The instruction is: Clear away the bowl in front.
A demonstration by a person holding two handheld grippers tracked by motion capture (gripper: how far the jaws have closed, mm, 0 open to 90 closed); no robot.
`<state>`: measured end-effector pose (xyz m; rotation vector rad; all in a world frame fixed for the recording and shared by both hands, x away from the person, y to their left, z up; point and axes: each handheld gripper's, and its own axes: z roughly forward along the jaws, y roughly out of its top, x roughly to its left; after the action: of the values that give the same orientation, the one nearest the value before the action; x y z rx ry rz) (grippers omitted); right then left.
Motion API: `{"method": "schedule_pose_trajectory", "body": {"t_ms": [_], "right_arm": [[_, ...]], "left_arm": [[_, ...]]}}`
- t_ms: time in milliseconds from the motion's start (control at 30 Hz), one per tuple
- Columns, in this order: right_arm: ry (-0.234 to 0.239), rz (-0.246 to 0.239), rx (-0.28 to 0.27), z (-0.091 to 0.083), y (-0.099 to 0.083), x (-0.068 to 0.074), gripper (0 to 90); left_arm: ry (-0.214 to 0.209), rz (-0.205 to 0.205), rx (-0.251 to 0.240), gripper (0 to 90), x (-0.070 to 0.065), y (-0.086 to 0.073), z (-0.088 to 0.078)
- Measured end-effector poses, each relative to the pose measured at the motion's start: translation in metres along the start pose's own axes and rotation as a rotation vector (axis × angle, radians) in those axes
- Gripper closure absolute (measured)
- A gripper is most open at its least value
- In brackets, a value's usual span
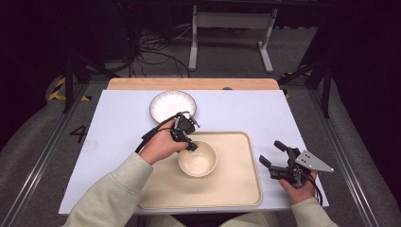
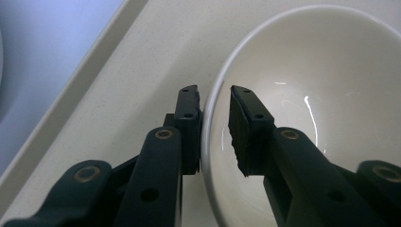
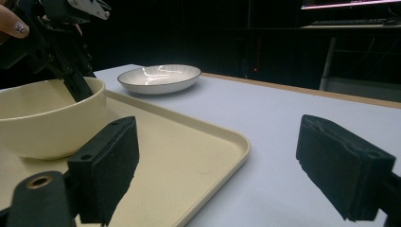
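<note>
- Hanging wide open and empty at the 3 o'clock edge of the tray (image 1: 236, 191): right gripper (image 1: 270, 151).
- Straddling the rim of the bowl (image 2: 307, 94) at its 10 o'clock, on the tray: left gripper (image 2: 215, 90), jaws slackened, inner pad clear of the wall.
- Probably releasing the bowl, then needing a straight lift off the rim.
- Lying at 12 o'clock beyond the tray: plate (image 1: 172, 105).

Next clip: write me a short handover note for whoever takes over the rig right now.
Left gripper: jaws straddle the rim of the cream bowl, one inside, one outside, a gap visible at the inner pad; not clamped.
Right gripper: open, empty, at the tray's right edge.
Bowl sits on the tray; striped plate is on the table behind it.
Done: bowl on tray. Left: withdraw; plate untouched.
</note>
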<state>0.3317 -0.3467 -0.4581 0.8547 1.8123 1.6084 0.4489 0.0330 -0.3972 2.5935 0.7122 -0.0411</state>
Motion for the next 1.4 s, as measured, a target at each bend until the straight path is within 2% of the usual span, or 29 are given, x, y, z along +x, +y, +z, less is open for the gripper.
{"method": "schedule_pose_trajectory", "body": {"t_ms": [33, 133, 167, 200, 233, 267, 300, 367, 467, 667, 800, 900, 1133, 1233, 1267, 1400], "right_arm": [[0.000, 0.000, 0.000, 0.000, 0.000, 0.000, 14.6], [0.000, 0.000, 0.000, 0.000, 0.000, 0.000, 14.6], [0.000, -0.001, 0.001, 0.000, 0.000, 0.000, 14.6], [0.000, 0.000, 0.000, 0.000, 0.000, 0.000, 14.6], [0.000, 0.000, 0.001, 0.000, 0.000, 0.000, 14.6], [0.000, 0.000, 0.000, 0.000, 0.000, 0.000, 14.6], [0.000, 0.000, 0.001, 0.000, 0.000, 0.000, 14.6], [0.000, -0.002, 0.002, 0.000, 0.000, 0.000, 14.6], [0.000, 0.000, 0.004, 0.000, 0.000, 0.000, 14.6], [0.006, 0.003, 0.007, 0.001, 0.000, -0.001, 14.5], [0.013, 0.009, 0.017, 0.001, 0.001, -0.001, 14.6], [0.019, 0.012, 0.018, 0.002, 0.001, -0.002, 14.6], [0.036, 0.012, 0.019, 0.001, 0.001, -0.003, 14.4], [0.045, 0.016, 0.021, 0.002, 0.001, -0.003, 14.4], [0.048, 0.018, 0.023, 0.002, 0.001, -0.004, 14.4], [0.057, 0.025, 0.022, 0.002, 0.001, -0.004, 14.4]], "left_arm": [[-0.002, -0.025, -0.003, 73.5, -0.001, -0.001, 0.001], [-0.004, -0.029, -0.012, 71.2, 0.000, -0.001, 0.001], [-0.004, -0.010, -0.012, 71.0, 0.001, 0.000, -0.001], [-0.005, -0.032, -0.026, 70.3, -0.001, -0.001, -0.002], [-0.005, -0.024, -0.026, 70.0, 0.000, -0.001, -0.003], [0.000, -0.032, -0.033, 69.6, -0.001, -0.001, -0.003], [0.009, -0.003, -0.034, 67.7, 0.000, -0.001, -0.005], [0.030, -0.017, -0.062, 62.4, -0.003, -0.002, -0.008], [0.040, -0.014, -0.081, 58.2, -0.004, -0.002, -0.011], [0.080, 0.023, -0.156, 52.6, -0.013, -0.007, -0.029], [0.094, 0.043, -0.210, 48.6, -0.018, -0.013, -0.041], [0.103, 0.040, -0.258, 45.9, -0.023, -0.021, -0.048], [0.125, 0.065, -0.322, 41.0, -0.028, -0.038, -0.061], [0.127, 0.046, -0.349, 39.7, -0.030, -0.046, -0.065], [0.132, 0.058, -0.354, 39.3, -0.030, -0.049, -0.067], [0.134, 0.057, -0.381, 37.4, -0.030, -0.059, -0.073]]}}
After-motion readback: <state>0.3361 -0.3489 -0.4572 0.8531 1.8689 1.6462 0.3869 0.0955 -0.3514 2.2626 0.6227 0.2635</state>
